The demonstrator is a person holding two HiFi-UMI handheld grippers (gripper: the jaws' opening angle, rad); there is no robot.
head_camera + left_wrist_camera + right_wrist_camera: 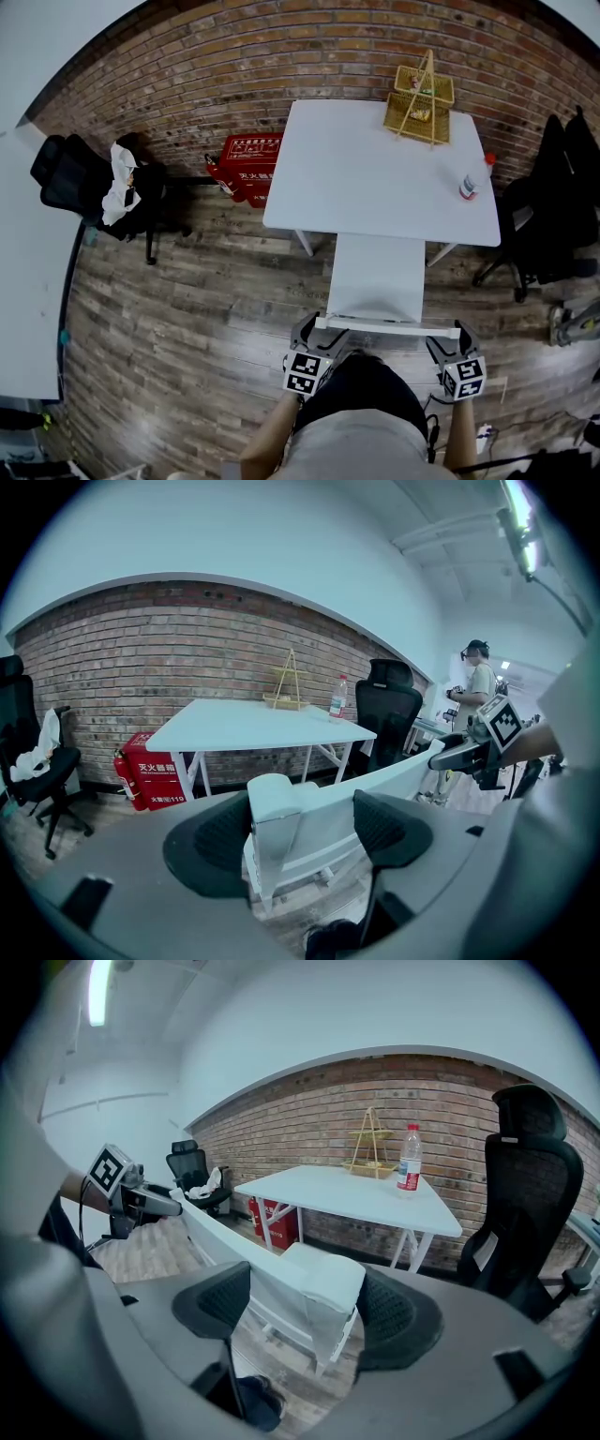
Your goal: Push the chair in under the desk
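Left gripper [314,330] clamped on left corner of chair [375,272] back, lower centre; right gripper [450,345] clamped on other corner. Seat front just under table [356,159] edge. Push both evenly, straight up-frame; keep chair centred between table legs.

The red box [150,769] on the floor against the brick wall [187,639] carries white Chinese print: 灭火器箱 in large characters, and a smaller line beneath it ending in 119. The bottle [338,697] on the tabletop [244,726] wears a red label, too small to read
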